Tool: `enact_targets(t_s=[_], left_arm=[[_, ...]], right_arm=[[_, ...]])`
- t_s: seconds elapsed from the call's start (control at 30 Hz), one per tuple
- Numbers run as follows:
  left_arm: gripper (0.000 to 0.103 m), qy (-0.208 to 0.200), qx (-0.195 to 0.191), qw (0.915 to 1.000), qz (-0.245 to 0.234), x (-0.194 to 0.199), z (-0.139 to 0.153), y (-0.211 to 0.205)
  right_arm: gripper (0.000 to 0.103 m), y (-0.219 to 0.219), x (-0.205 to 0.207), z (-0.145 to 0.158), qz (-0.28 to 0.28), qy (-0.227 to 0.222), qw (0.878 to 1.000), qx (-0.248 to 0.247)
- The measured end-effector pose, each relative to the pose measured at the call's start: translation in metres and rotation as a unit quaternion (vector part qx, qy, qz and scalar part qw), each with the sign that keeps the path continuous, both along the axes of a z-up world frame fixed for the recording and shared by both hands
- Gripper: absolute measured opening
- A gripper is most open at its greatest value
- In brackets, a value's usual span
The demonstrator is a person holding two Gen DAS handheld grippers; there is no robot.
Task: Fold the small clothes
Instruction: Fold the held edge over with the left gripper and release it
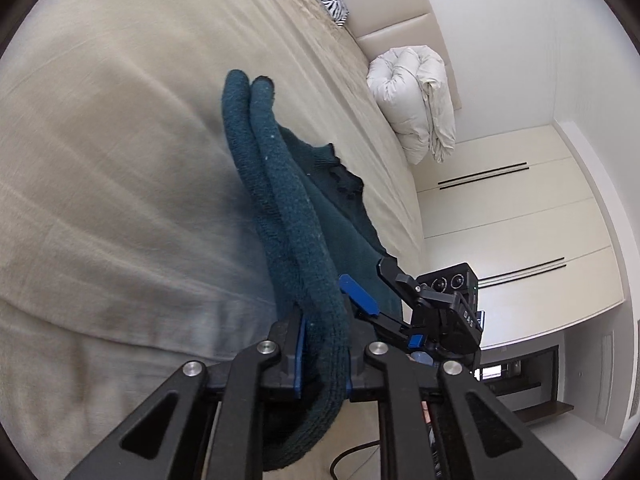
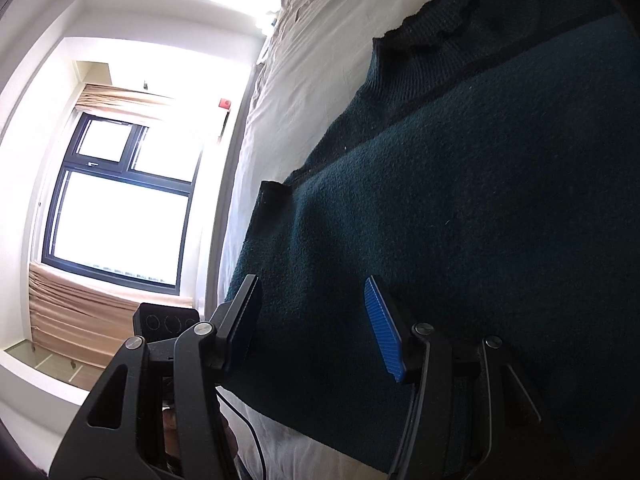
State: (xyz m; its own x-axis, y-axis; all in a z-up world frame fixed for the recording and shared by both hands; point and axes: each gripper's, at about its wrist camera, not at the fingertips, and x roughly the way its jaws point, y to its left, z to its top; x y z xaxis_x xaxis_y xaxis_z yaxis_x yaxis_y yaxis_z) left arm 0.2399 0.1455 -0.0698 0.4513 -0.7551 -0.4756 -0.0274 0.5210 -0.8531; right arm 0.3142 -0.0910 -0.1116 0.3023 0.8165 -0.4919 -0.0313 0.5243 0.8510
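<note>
Left wrist view: the left gripper [image 1: 322,364] is clamped on a thick roll of the dark teal sweater [image 1: 292,216], which is lifted off the beige bed [image 1: 120,160]. The right gripper [image 1: 370,292] appears beyond it, jaws apart, beside the fabric. A white duvet [image 1: 416,104] lies near the headboard.

Right wrist view: the right gripper [image 2: 316,324] stands wide open, holding nothing, jaws over the sweater [image 2: 460,200] spread flat on the bed [image 2: 280,120]. A window [image 2: 120,200] is at left.

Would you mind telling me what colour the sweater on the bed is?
Dark teal sweater, clearest in the right wrist view.
</note>
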Motion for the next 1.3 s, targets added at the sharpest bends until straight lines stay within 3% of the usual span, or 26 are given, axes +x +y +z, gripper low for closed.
enact_targets(t_s=[0.13,0.23,0.5,0.63,0.7,0.77,0.8,0.87,0.97,1.1,1.27,1.3], left_arm=[[0.014,-0.023,0.015,0.9991,-0.033,0.013,0.026,-0.044],[0.014,-0.03,0.023,0.9974,-0.062,0.025,0.029,-0.086],[0.015,-0.016,0.046,0.9892,-0.138,0.044,-0.006,-0.204],[0.021,-0.004,0.067,0.984,-0.165,0.04,-0.03,-0.236],[0.047,-0.014,0.051,0.9836,-0.172,0.032,-0.027,-0.236],[0.066,-0.031,0.042,0.9831,-0.176,0.025,-0.015,-0.23],[0.068,-0.047,0.048,0.9822,-0.176,0.021,-0.006,-0.225],[0.068,-0.072,0.071,0.9802,-0.17,0.01,0.008,-0.214],[0.068,-0.09,0.064,0.9819,-0.154,-0.003,0.018,-0.189],[0.068,-0.079,0.065,0.9869,-0.125,-0.003,0.009,-0.163],[0.068,-0.065,0.055,0.9891,-0.12,0.005,-0.001,-0.151],[0.068,-0.065,0.054,0.9889,-0.122,0.007,-0.004,-0.154]], right_arm=[[0.061,-0.043,0.002,0.005,-0.024,0.002,0.999,0.036],[0.066,-0.077,0.004,0.004,-0.035,0.009,0.997,0.069],[0.07,-0.167,0.01,-0.01,-0.093,0.018,0.987,0.133],[0.07,-0.192,0.012,-0.011,-0.097,0.016,0.986,0.137],[0.07,-0.196,0.013,-0.011,-0.094,0.019,0.988,0.121],[0.07,-0.195,0.013,-0.01,-0.092,0.018,0.989,0.113],[0.07,-0.196,0.013,-0.009,-0.092,0.018,0.99,0.108],[0.07,-0.197,0.014,-0.007,-0.09,0.019,0.991,0.096],[0.07,-0.195,0.011,-0.007,-0.074,0.021,0.995,0.059],[0.065,-0.165,0.001,-0.005,-0.047,0.021,0.999,0.002],[0.046,-0.149,-0.005,-0.001,-0.032,0.029,0.996,-0.072],[0.035,-0.146,-0.006,0.0,-0.026,0.027,0.995,-0.093]])
